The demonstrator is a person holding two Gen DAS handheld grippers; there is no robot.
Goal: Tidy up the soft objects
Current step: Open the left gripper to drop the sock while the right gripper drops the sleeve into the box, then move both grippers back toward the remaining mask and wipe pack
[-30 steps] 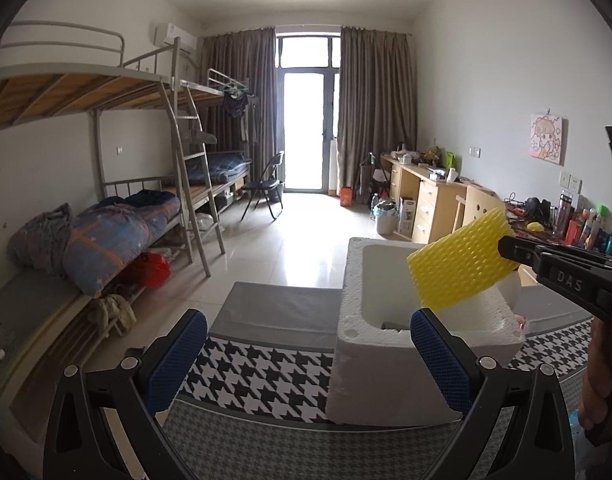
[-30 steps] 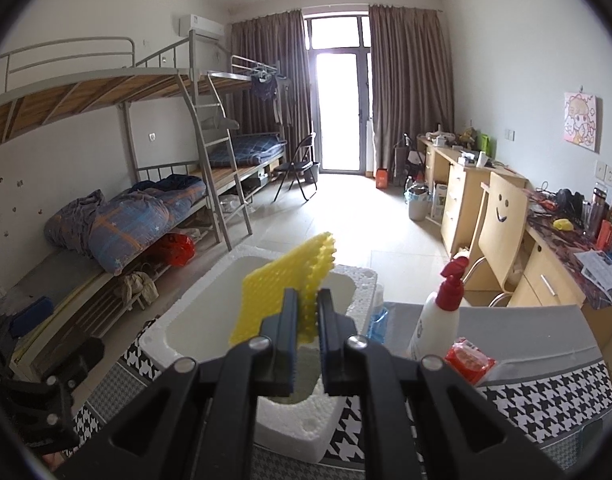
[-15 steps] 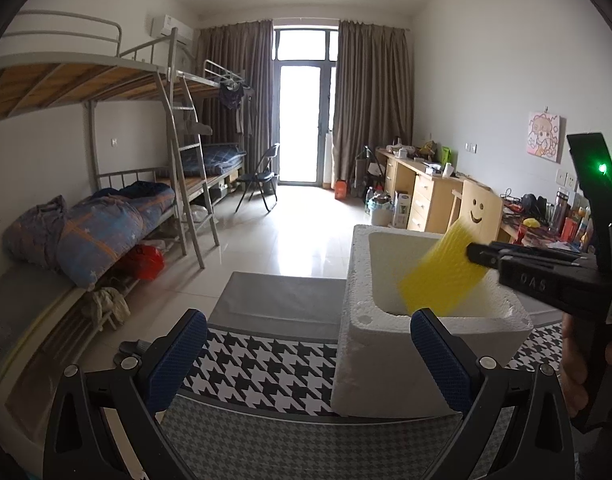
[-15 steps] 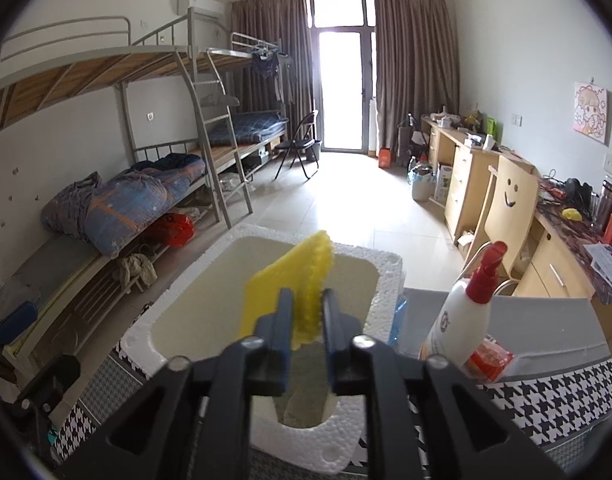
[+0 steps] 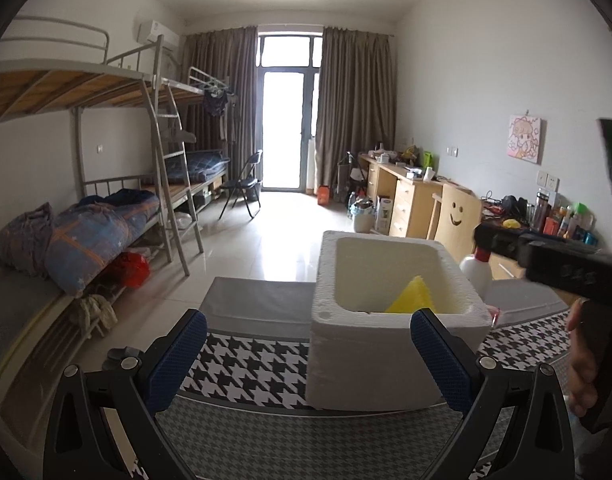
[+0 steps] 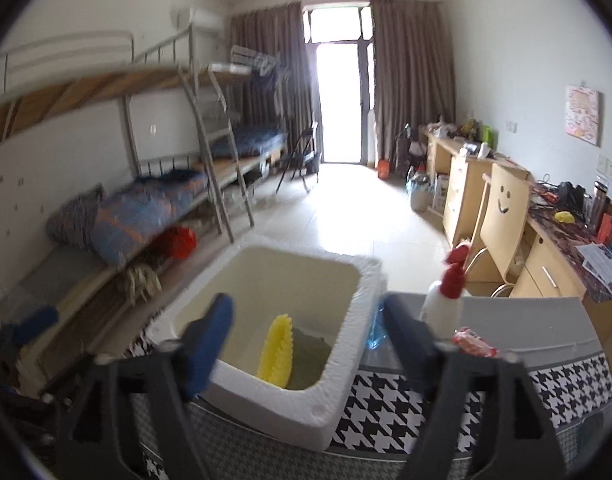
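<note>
The right gripper (image 6: 306, 336) is opening its jaws wide, holding nothing. The left gripper (image 5: 306, 356) is standing wide open and empty, facing the box's near wall. Beyond the right jaws, the yellow sponge (image 6: 276, 350) is standing on edge inside the white foam box (image 6: 338, 344).

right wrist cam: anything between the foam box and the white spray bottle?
Yes. In the right wrist view a blue plastic item sits between the foam box and the spray bottle, partly hidden behind the right tool's finger.
</note>
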